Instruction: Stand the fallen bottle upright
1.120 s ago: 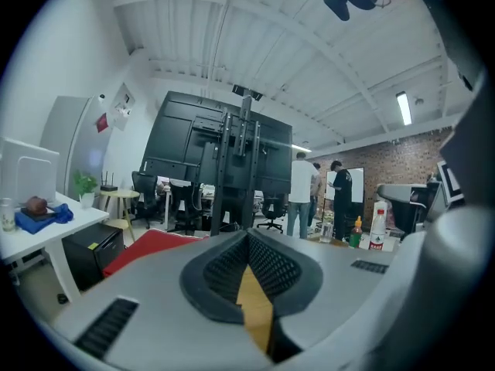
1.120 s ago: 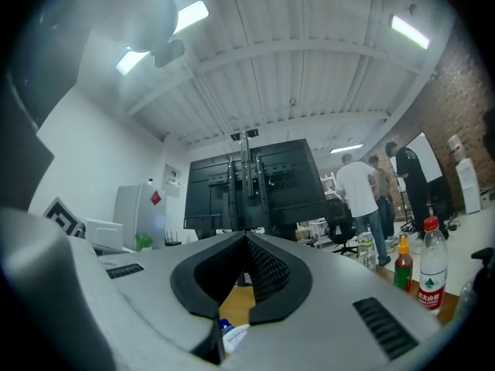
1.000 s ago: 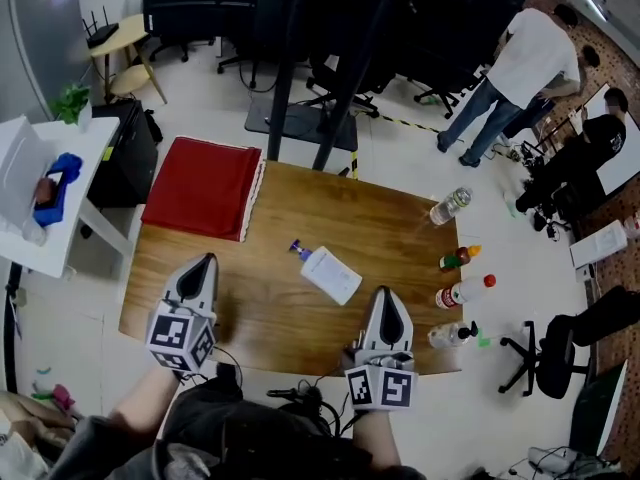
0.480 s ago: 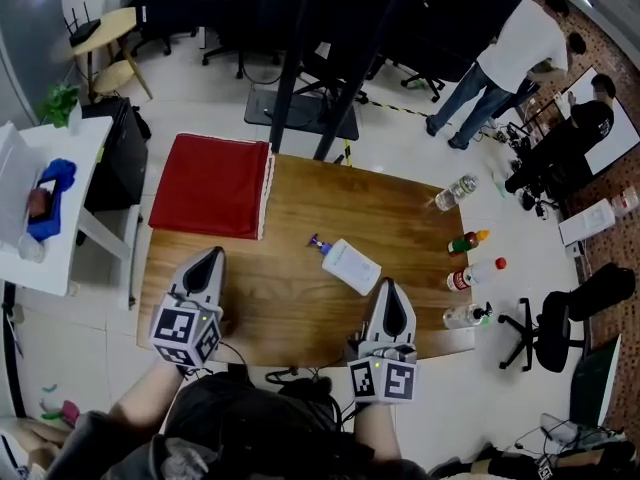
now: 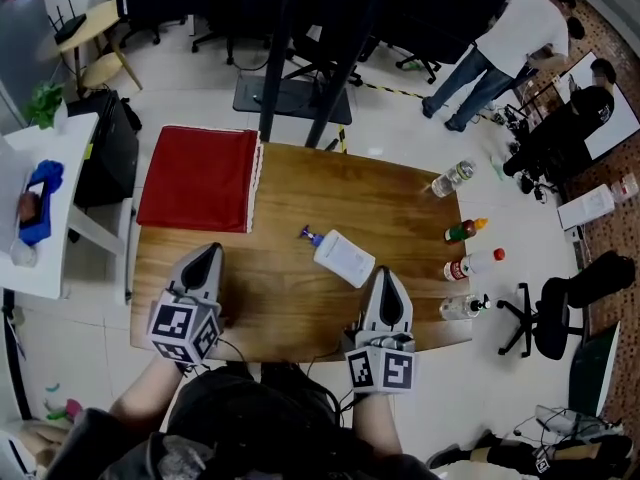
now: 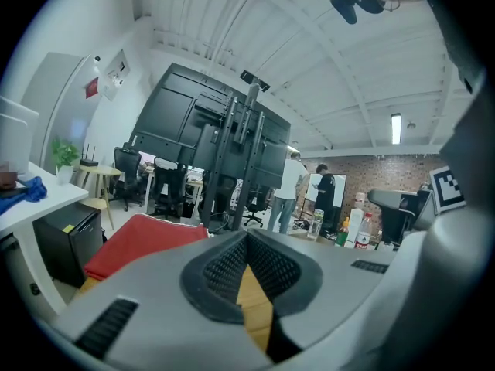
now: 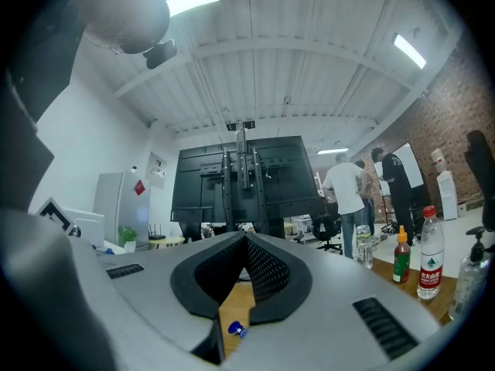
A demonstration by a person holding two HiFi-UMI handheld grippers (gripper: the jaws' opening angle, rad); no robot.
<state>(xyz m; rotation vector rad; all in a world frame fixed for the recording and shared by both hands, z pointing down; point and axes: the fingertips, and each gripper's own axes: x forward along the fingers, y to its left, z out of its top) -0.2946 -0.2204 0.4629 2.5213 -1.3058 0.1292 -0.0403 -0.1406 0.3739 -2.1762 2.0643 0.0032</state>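
Observation:
The fallen bottle (image 5: 345, 258) is white and flat-sided with a blue pump (image 5: 309, 235). It lies on its side in the middle of the wooden table (image 5: 390, 203), pump toward the left. My right gripper (image 5: 383, 271) is shut and empty, its tip just right of the bottle's base and near it. My left gripper (image 5: 209, 251) is also shut and empty, well to the bottle's left near the table's front edge. In the right gripper view only the blue pump (image 7: 235, 329) shows, below the closed jaws (image 7: 246, 238). The left gripper view shows closed jaws (image 6: 247, 234) over bare wood.
A red cloth (image 5: 200, 178) covers the table's far left corner. Along the right edge stand a sauce bottle (image 5: 466, 230), a red-capped bottle (image 5: 475, 264) and a clear pump bottle (image 5: 462, 308); a water bottle (image 5: 452, 178) lies farther back. Two people stand at the far right.
Both grippers have edged forward over the table's near edge. The right tip is closer to the bottle's base. The bottle still lies in the same place.

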